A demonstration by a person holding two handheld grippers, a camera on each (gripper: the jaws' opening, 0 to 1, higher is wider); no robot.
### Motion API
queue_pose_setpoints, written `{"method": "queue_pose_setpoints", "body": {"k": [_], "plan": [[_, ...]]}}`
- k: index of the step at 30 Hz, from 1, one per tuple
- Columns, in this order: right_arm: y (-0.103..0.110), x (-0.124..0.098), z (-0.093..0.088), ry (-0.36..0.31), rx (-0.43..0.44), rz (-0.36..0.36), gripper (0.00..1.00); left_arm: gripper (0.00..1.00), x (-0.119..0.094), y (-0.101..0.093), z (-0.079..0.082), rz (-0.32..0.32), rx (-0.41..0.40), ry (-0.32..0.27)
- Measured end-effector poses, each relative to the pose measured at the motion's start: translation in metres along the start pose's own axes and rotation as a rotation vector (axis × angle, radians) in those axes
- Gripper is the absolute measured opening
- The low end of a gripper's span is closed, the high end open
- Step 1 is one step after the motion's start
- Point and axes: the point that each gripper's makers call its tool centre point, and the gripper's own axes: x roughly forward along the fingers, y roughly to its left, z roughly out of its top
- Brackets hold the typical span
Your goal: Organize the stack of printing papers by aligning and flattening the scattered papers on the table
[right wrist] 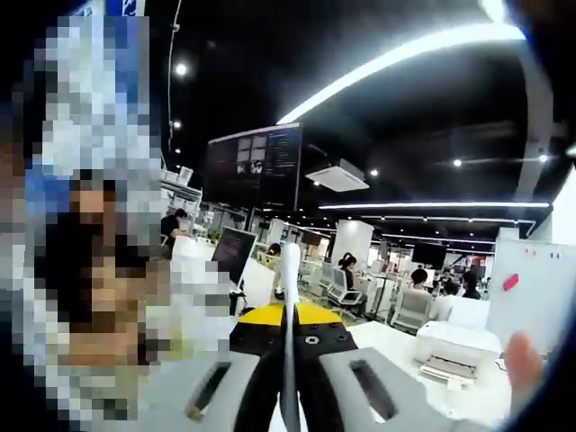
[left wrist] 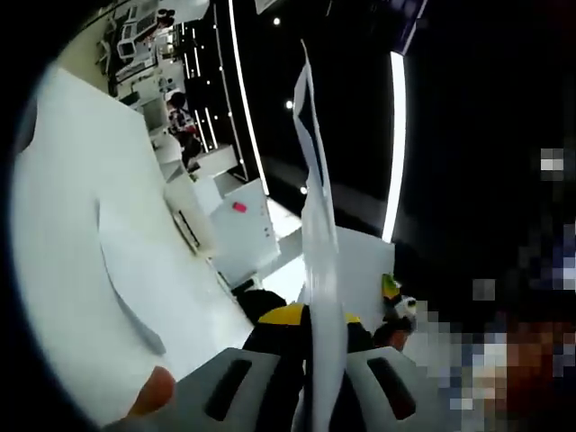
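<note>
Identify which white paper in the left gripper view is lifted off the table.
The white paper sheet pinched edge-on between the left gripper fingers; the other curled white sheet lies on the white table.

White paper, grey jaws, yellow-and-black gripper bodies.

Your left gripper shows pale grey jaws on a yellow-and-black body, pinching white papers. Your right gripper matches, clamping a white sheet. The table is white.
</note>
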Motion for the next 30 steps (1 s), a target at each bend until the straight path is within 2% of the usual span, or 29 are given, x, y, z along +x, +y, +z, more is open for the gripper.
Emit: {"method": "queue_pose_setpoints", "body": {"k": [2, 8, 11, 13, 15, 18, 22, 26, 30], "plan": [[0.007, -0.003, 0.01, -0.012, -0.008, 0.01, 0.0, 0.06, 0.001, 0.001, -0.001, 0.0, -0.002, 0.002], [0.035, -0.01, 0.02, -0.023, -0.013, 0.056, 0.0, 0.06, 0.005, 0.006, -0.012, 0.001, -0.014, 0.014], [0.055, -0.013, 0.027, -0.055, 0.047, 0.116, 0.0, 0.06, 0.007, 0.007, -0.017, -0.002, -0.023, 0.019], [0.061, -0.012, 0.026, -0.07, 0.092, 0.13, 0.0, 0.06, 0.008, 0.008, -0.02, -0.003, -0.03, 0.023], [0.068, -0.008, 0.016, -0.061, 0.14, 0.157, 0.0, 0.06, 0.011, 0.008, -0.026, -0.012, -0.041, 0.03], [0.068, 0.0, -0.001, -0.047, 0.159, 0.157, 0.0, 0.06, 0.012, 0.009, -0.03, -0.011, -0.046, 0.041], [0.067, 0.011, -0.022, -0.014, 0.259, 0.183, 0.0, 0.06, 0.012, 0.011, -0.033, -0.004, -0.053, 0.052], [0.056, 0.024, -0.048, 0.016, 0.286, 0.162, 0.0, 0.06, 0.012, 0.013, -0.035, -0.002, -0.066, 0.05], [0.037, 0.034, -0.078, 0.054, 0.322, 0.121, 0.0, 0.06, 0.011, 0.017, -0.037, 0.0, -0.076, 0.054]]}}
